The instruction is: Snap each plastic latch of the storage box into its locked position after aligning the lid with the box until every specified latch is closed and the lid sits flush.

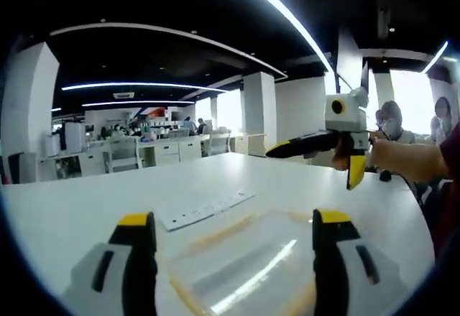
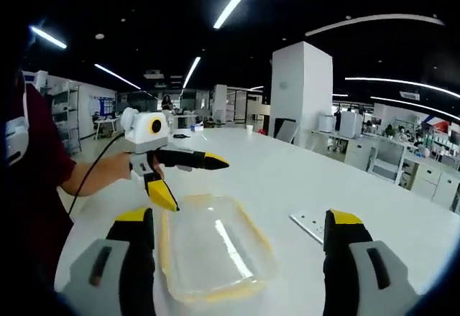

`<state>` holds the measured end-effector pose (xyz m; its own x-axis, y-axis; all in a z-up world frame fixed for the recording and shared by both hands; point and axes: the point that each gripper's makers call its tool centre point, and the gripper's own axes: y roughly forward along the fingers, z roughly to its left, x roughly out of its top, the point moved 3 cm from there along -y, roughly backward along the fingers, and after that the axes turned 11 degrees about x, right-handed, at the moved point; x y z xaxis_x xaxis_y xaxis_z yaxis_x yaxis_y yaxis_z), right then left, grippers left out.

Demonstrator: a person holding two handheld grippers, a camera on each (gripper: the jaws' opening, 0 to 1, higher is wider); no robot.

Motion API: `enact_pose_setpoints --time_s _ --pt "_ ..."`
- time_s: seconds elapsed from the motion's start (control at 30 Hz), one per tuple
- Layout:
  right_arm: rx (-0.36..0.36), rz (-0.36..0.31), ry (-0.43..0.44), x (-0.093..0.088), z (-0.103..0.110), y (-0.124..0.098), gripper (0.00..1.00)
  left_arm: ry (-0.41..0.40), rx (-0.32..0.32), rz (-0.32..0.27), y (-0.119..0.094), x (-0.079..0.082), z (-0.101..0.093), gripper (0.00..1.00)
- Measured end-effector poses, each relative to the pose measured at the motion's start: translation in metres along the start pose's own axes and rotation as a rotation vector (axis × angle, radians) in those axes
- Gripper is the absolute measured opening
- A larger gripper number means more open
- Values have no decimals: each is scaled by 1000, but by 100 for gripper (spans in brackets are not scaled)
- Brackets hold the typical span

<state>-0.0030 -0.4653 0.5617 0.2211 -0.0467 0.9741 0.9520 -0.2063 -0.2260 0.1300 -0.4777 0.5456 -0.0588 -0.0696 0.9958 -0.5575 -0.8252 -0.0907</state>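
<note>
In the left gripper view, the left gripper (image 1: pixel 233 240) has its yellow-tipped jaws spread wide apart, holding nothing. Between and just past them lies the storage box (image 1: pixel 241 269) — clear plastic with a yellowish rim, flat on the white table (image 1: pixel 302 179). A white power strip (image 1: pixel 207 211) lies on the table just beyond the box, to its left.

In the right gripper view, the right gripper (image 2: pixel 241 226) also has its jaws wide apart and empty, with the same box (image 2: pixel 215 251) on the table between them. The power strip (image 2: pixel 310 224) lies right of the box. The left gripper (image 2: pixel 188 179) comes in from the left — held by a hand (image 2: pixel 126 169), jaws parted, above the box's far left corner.

Behind is an open office with white pillars, desks and ceiling strip lights.
</note>
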Motion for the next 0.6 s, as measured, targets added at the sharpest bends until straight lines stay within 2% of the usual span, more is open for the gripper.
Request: enact_pose_setpoints --time_s 0.33,0.43,0.6 --pt "-50 -67 16 -1 8 -7 100 -6 11 -24 -2 5 1 93" --pt "-94 -119 1 4 9 -13 100 -5 19 -39 -4 6 1 93" --pt "-128 -162 -10 9 15 -20 100 -16 18 -50 -8 9 -1 94"
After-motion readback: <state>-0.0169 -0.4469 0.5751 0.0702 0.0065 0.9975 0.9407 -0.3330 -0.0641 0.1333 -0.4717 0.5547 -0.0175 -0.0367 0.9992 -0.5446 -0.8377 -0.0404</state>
